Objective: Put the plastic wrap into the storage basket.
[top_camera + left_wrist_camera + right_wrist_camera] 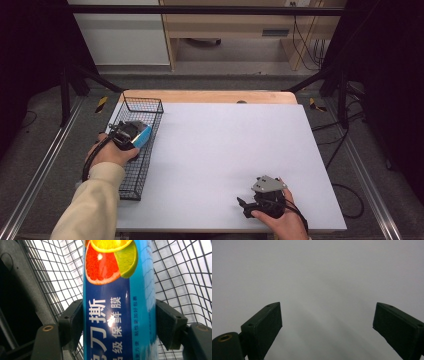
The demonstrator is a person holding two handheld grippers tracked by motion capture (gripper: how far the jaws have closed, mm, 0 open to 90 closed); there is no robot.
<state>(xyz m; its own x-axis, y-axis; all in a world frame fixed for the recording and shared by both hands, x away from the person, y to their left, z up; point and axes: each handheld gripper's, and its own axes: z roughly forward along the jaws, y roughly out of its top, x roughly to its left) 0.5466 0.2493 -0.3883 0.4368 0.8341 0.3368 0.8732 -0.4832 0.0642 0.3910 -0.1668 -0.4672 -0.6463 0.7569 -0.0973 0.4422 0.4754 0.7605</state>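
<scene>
A long blue cling-film box (117, 315) with citrus slices and Chinese lettering printed on it sits between both jaws of my left gripper (118, 322), which is shut on it. In the high view the box (142, 135) and the left gripper (127, 134) are over the black wire basket (142, 99) at the table's left edge. Basket mesh (185, 272) surrounds the box. My right gripper (245, 205) rests low near the table's front right, held by a hand. Its jaws (327, 320) stand wide open over bare white tabletop with nothing between them.
The white tabletop (225, 150) spreads between the two grippers. A wooden strip (210, 96) runs along the table's far edge. Dark frame posts (65, 95) and cables (345, 145) stand beyond the table's sides.
</scene>
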